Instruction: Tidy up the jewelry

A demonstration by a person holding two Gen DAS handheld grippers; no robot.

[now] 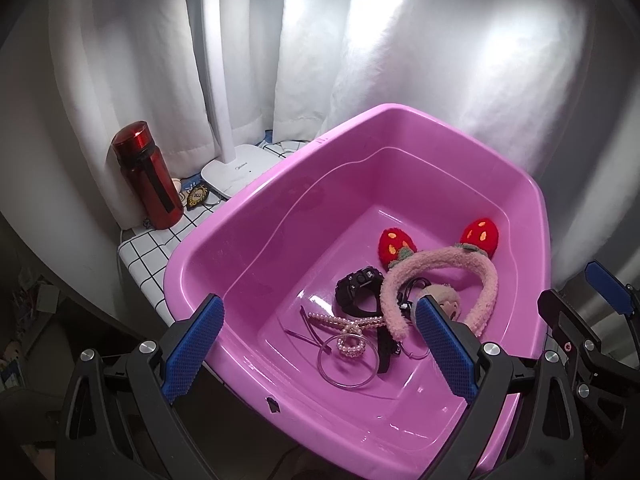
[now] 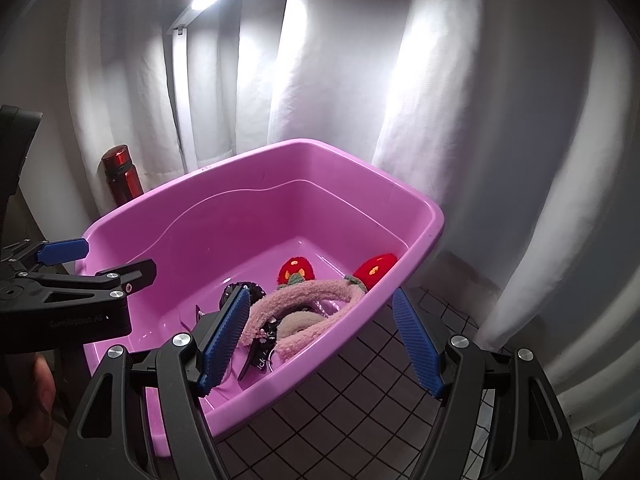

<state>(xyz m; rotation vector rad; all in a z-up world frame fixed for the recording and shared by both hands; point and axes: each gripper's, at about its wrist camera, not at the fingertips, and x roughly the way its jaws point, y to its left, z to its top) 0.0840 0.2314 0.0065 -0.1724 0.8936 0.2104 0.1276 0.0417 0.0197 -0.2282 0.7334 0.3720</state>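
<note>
A pink plastic tub (image 1: pixel 248 216) holds the jewelry. Inside lie a fluffy pink headband with two red strawberries (image 1: pixel 436 272), a black watch (image 1: pixel 358 286), a pearl hair clip (image 1: pixel 352 326), a thin clear bangle (image 1: pixel 348 362) and a small hoop (image 1: pixel 416 350). My left gripper (image 1: pixel 320 344) is open and empty above the tub's near rim. My right gripper (image 2: pixel 324 340) is open and empty over the tub's right rim (image 2: pixel 424 216). The headband (image 2: pixel 304 300) and watch (image 2: pixel 244 290) also show in the right wrist view. The right gripper shows at the right edge of the left wrist view (image 1: pixel 608 288); the left gripper (image 2: pixel 64 264) shows at the left of the right wrist view.
A red bottle (image 1: pixel 146 176) and a white lamp base (image 1: pixel 236 172) stand behind the tub on a white grid-patterned cloth (image 1: pixel 148 252). White curtains (image 1: pixel 440 48) hang behind. The grid tabletop (image 2: pixel 360 400) continues to the tub's right.
</note>
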